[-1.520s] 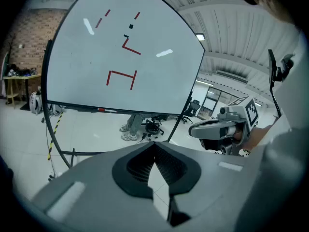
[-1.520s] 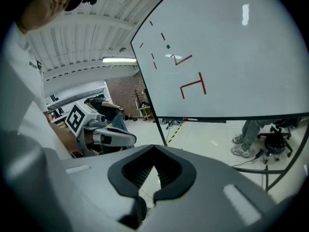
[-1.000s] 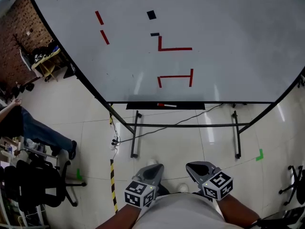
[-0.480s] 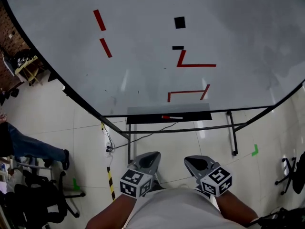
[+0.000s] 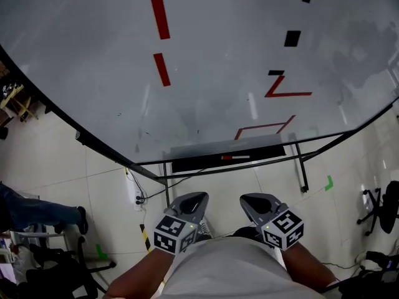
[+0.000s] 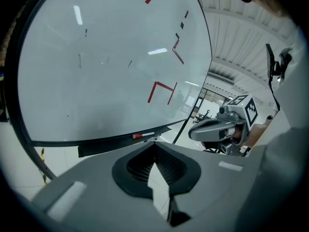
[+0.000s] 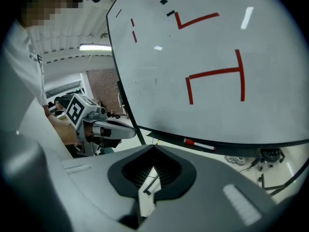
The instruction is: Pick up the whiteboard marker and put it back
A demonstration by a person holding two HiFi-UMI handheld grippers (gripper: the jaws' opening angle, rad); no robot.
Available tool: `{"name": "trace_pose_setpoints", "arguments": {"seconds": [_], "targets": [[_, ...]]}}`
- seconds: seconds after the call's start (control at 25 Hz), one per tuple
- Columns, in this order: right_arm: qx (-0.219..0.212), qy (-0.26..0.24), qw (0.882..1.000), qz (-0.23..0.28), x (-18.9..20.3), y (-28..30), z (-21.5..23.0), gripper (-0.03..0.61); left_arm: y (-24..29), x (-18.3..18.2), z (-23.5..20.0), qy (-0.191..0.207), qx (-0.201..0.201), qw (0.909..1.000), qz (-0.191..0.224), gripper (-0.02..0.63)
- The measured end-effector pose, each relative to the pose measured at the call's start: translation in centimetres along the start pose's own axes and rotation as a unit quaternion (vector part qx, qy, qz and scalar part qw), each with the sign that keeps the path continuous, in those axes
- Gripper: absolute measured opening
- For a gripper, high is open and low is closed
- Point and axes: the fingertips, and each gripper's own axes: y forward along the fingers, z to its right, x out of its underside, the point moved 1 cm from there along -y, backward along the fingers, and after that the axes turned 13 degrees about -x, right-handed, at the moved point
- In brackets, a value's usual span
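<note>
Marker (image 5: 235,157) untouched, left tool (image 6: 154,146) closed (right tool (image 7: 153,150) too)

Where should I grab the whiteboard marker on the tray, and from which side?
Probably the white barrel's middle, from the front and above, jaws across it: the whiteboard marker lies flat along the tray, with the whiteboard behind it.

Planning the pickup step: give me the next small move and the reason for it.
Probably reach the right gripper forward toward the whiteboard marker. The marker lies on the tray under the whiteboard, well ahead of the gripper, which is held close to the body with its jaws together and nothing between them. It looks slightly nearer the marker than the other gripper.
</note>
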Motion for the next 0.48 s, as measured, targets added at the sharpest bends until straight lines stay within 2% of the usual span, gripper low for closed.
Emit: {"name": "trace_pose_setpoints", "arguments": {"seconds": [0.24, 0.48], "targets": [[0.027, -0.034, 0.999, -0.023, -0.7, 1.4, 0.6, 0.002, 0.6, 0.2, -1.8, 0.004, 0.005, 1.0, -0.006, 0.017], [0.028, -0.084, 0.994, -0.062, -0.5, 2.2, 2.0, 0.002, 1.4, 0.2, -2.3, -0.009, -0.002, 0.9999, -0.006, 0.017]]}}
